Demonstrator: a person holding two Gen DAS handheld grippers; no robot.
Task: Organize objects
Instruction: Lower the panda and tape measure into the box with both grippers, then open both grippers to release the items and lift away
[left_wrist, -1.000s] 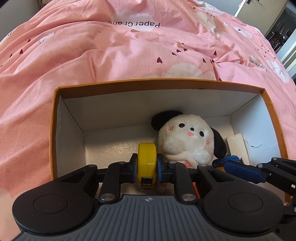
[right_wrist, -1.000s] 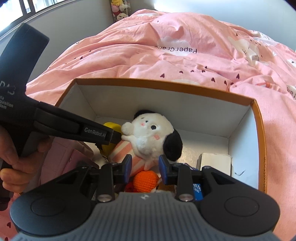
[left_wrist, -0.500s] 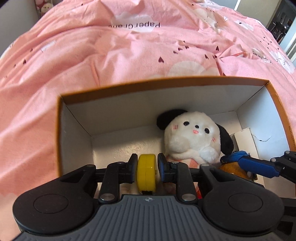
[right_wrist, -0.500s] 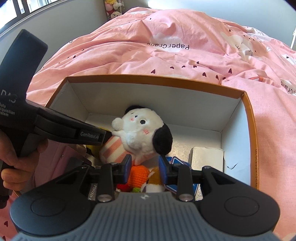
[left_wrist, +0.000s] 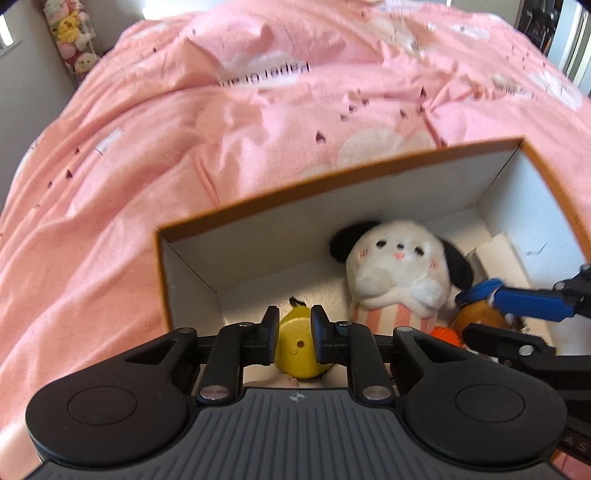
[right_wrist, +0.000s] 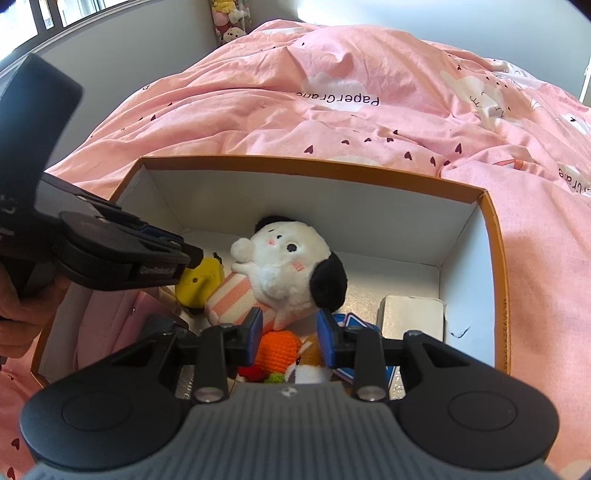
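Note:
An orange-rimmed cardboard box (left_wrist: 332, 175) (right_wrist: 295, 160) sits on a pink duvet. Inside lie a white plush dog (left_wrist: 395, 258) (right_wrist: 288, 266) and a yellow tape measure (left_wrist: 295, 347) (right_wrist: 201, 282), which rests on its side at the left. My left gripper (left_wrist: 294, 314) (right_wrist: 192, 258) hovers just over the tape measure; its jaws are closing and the tape shows through their gap from below, unpressed. My right gripper (right_wrist: 290, 321) (left_wrist: 465, 314) stands open above an orange crochet toy (right_wrist: 277, 349) without touching it.
A small white box (right_wrist: 410, 317) and a blue card (right_wrist: 354, 321) lie at the box's right end, a pink pouch (right_wrist: 107, 317) at its left. A person's hand (right_wrist: 22, 317) holds the left gripper. The duvet (left_wrist: 258, 110) stretches away behind.
The tape measure, gripped edge-on in the left jaws a second ago, has dropped out and toppled onto its side. The left gripper has risen and rolled. The right gripper has hardly moved.

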